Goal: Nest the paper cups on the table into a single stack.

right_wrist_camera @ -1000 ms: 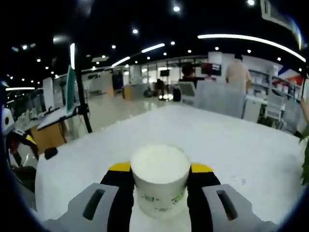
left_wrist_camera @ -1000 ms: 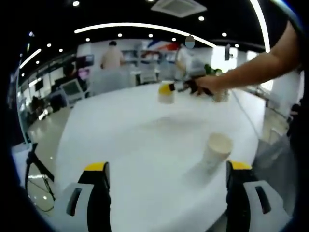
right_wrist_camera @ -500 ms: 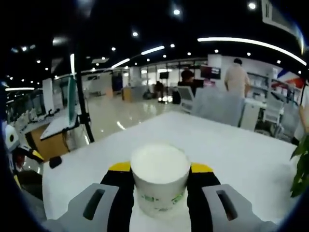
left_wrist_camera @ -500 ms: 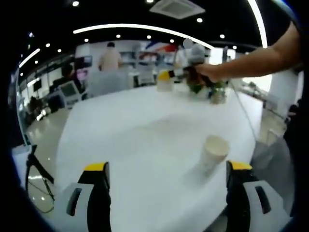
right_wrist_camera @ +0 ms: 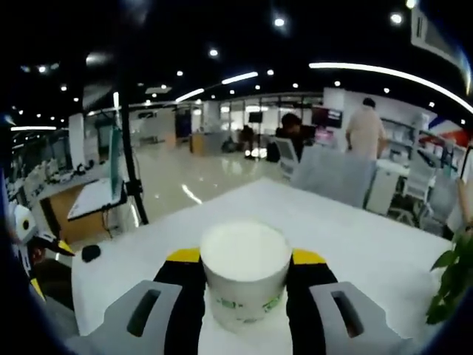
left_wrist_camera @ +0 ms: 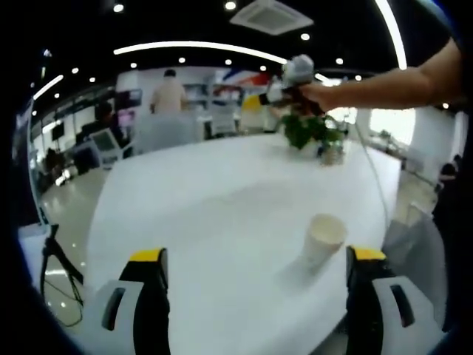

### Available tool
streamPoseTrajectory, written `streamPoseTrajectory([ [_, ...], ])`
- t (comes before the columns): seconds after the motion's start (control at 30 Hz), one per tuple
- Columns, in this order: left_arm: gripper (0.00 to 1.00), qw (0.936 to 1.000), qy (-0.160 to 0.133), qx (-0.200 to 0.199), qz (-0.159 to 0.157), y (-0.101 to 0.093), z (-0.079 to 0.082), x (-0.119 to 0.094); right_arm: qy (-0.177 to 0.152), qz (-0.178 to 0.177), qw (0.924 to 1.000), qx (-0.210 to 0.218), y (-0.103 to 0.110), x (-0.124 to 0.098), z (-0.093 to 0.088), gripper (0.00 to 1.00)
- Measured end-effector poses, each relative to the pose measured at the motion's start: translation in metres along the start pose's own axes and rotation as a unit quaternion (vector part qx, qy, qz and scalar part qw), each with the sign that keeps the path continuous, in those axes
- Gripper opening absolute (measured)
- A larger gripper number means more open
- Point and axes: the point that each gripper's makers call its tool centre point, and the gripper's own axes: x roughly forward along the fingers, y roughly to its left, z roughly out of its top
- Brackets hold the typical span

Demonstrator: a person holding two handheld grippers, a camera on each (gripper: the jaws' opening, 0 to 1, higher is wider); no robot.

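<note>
White bench [left_wrist_camera: 214, 222] fills mid frame in the left gripper view; it has sunk lower in the right gripper view than a second ago, so the right claw [right_wrist_camera: 244, 285] has risen. It stays clamped on a paper cup [right_wrist_camera: 244, 277], carried at upper centre-right of the left view. Lift done, I judge; nesting comes next. Left claw [left_wrist_camera: 255, 296] stays wide, idle. Second cup [left_wrist_camera: 322, 238] stands lower right, unmoved. Plant [left_wrist_camera: 310, 133] is now uncovered.
</note>
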Motion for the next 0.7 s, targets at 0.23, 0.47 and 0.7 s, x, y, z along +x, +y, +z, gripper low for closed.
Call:
streamPoseTrajectory([
  [0.23,0.98,1.0000,-0.009,0.002,0.002,0.000,0.004,-0.004,0.005,0.011,0.9999,-0.012,0.016,-0.012,-0.002,0.40],
  [0.47,0.98,0.9998,-0.017,-0.007,0.002,-0.003,0.006,-0.005,-0.003,0.020,0.9998,-0.001,0.030,-0.025,-0.001,0.40],
  [0.7,0.98,0.9998,-0.015,-0.012,0.002,-0.006,0.008,-0.004,-0.005,0.033,0.9993,-0.016,0.052,-0.040,-0.006,0.40],
])
